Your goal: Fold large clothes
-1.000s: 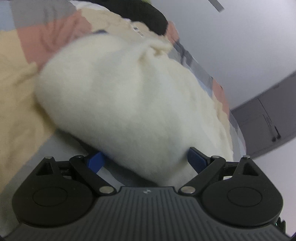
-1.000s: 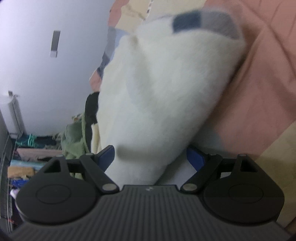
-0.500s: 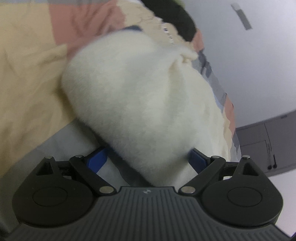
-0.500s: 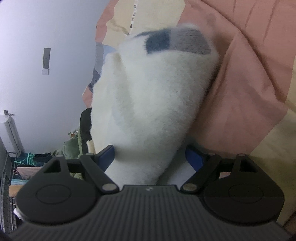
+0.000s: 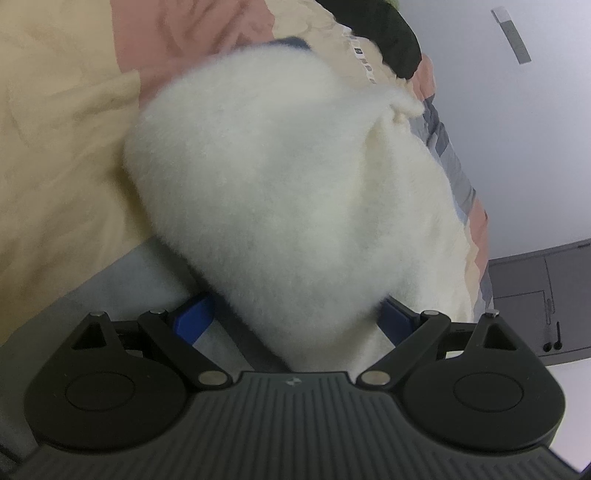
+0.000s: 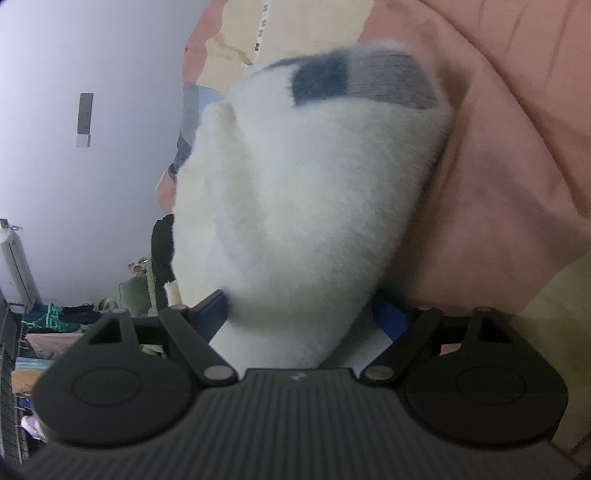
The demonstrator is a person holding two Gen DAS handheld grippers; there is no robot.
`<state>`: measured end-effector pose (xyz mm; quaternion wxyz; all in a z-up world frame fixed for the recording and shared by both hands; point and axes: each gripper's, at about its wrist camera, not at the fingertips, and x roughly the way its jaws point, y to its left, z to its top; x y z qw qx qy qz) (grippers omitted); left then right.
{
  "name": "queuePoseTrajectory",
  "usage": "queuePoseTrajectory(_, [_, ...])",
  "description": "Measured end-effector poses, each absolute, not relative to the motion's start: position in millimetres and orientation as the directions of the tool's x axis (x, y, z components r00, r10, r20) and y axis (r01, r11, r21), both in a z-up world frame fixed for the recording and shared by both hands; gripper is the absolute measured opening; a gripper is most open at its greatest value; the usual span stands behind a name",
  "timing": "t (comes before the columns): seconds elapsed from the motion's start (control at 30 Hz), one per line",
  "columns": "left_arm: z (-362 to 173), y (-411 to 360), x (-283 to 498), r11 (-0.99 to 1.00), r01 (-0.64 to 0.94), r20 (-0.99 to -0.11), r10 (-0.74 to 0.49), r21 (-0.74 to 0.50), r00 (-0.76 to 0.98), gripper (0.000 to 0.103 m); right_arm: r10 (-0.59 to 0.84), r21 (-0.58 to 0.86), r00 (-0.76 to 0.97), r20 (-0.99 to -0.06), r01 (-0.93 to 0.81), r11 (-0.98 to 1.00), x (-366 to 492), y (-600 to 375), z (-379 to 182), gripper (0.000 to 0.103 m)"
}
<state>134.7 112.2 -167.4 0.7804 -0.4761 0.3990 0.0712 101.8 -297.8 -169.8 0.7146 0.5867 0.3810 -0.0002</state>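
Note:
A fluffy white fleece garment [image 5: 295, 192] fills the left wrist view, bunched over a patchwork bedspread [image 5: 62, 147]. My left gripper [image 5: 295, 317] has its blue fingers [image 5: 194, 319] on either side of a fold of it; the fingertips are buried in the fleece. In the right wrist view the same white garment [image 6: 306, 206] shows a dark blue and grey patch [image 6: 354, 81] at its far end. My right gripper [image 6: 303, 314] likewise grips a thick fold between its blue fingers [image 6: 388, 319].
The bedspread [image 6: 517, 147] is pink, beige and grey patches. A black garment [image 5: 391, 33] lies at the bed's far end. A grey cabinet [image 5: 543, 295] stands by the wall. Piled clothes and a rack [image 6: 55, 321] lie beyond the bed.
Both grippers have moved over the bed with the garment held. Its fold has shifted right in both views and now shows more of the bedspread on the left side.

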Motion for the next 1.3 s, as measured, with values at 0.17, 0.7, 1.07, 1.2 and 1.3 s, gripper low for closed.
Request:
queuePoseTrajectory(0.17, [-170, 115, 137, 0.559, -0.478, -0.692, -0.265, -0.678, 0.672, 0.097, 0.441, 0.854, 0.732, -0.519, 0.424, 0.302, 107, -295, -169, 0.079])
queuePoseTrajectory(0.7, [-187, 141, 135, 0.386, -0.473, -0.601, -0.361, -0.792, 0.713, 0.096, 0.448, 0.907, 0.801, -0.398, 0.270, 0.323, 115, -295, -151, 0.073])
queuePoseTrajectory(1.07, [-197, 151, 129, 0.291, -0.417, -0.506, -0.407, -0.861, 0.760, 0.058, 0.418, 0.844, 0.779, -0.466, 0.250, 0.475, 124, -287, -145, 0.047])
queuePoseTrajectory(1.2, [-187, 147, 123, 0.332, -0.397, -0.507, -0.381, -0.855, 0.773, 0.046, 0.406, 0.819, 0.776, -0.482, 0.235, 0.523, 122, -284, -138, 0.043])
queuePoseTrajectory(1.3, [-174, 141, 112, 0.367, -0.361, -0.488, -0.358, -0.857, 0.796, 0.040, 0.401, 0.811, 0.788, -0.467, 0.201, 0.549, 114, -281, -129, 0.042])
